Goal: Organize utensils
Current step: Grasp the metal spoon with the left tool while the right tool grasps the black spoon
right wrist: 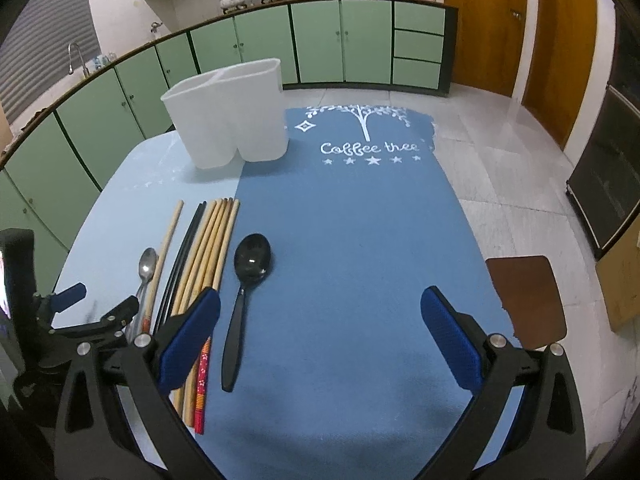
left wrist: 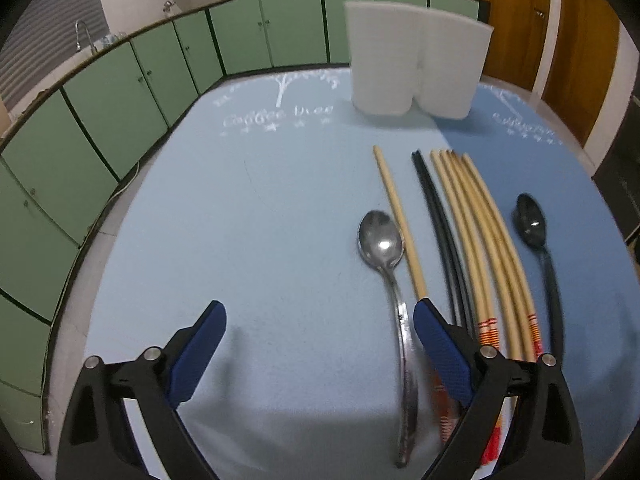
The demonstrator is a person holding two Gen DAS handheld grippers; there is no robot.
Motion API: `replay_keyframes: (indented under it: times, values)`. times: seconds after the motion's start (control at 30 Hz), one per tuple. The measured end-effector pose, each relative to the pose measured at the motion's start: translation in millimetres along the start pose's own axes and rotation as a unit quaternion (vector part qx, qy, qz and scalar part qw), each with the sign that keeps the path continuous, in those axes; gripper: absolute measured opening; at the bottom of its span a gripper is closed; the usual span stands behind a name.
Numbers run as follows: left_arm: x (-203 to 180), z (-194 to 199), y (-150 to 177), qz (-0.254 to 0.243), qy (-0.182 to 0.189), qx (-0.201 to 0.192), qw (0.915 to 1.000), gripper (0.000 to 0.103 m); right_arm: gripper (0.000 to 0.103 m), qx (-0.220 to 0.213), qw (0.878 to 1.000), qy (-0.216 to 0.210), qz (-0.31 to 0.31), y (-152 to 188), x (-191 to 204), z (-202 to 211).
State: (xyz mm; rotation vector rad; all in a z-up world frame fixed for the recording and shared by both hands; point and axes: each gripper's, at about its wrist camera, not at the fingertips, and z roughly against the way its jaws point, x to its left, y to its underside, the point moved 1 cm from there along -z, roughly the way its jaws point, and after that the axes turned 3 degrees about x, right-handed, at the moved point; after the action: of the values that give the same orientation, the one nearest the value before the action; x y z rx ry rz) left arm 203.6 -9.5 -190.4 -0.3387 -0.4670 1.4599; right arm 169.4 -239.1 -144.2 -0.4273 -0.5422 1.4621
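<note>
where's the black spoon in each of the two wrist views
Left wrist view: the black spoon lies far right, right of the chopsticks, bowl pointing away.
Right wrist view: the same spoon lies left of centre on the dark blue mat, right of the chopsticks.
Shared landmark: the white utensil holder stands beyond the chopstick tips in both.

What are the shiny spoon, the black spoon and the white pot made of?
The shiny spoon looks like polished metal: silvery, with a bright glint in its bowl. The black spoon seems glossy plastic, though coated metal is possible. The white pot looks like matte, slightly see-through plastic with thin walls.
</note>
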Motion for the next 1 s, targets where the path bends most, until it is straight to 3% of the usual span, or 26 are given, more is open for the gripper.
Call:
replay_keyframes:
  times: [0.6, 1.0]
  values:
    - [19, -12, -1, 0.008, 0.001, 0.005, 1.0, 0.093, 0.097, 0.016, 1.0, 0.002, 0.013, -2, 11, -20]
    - [-1, -31, -35, -0.014, 0.001, -0.003, 0.9999, 0.093, 0.097, 0.025, 1.0, 0.003, 0.011, -4, 10, -32]
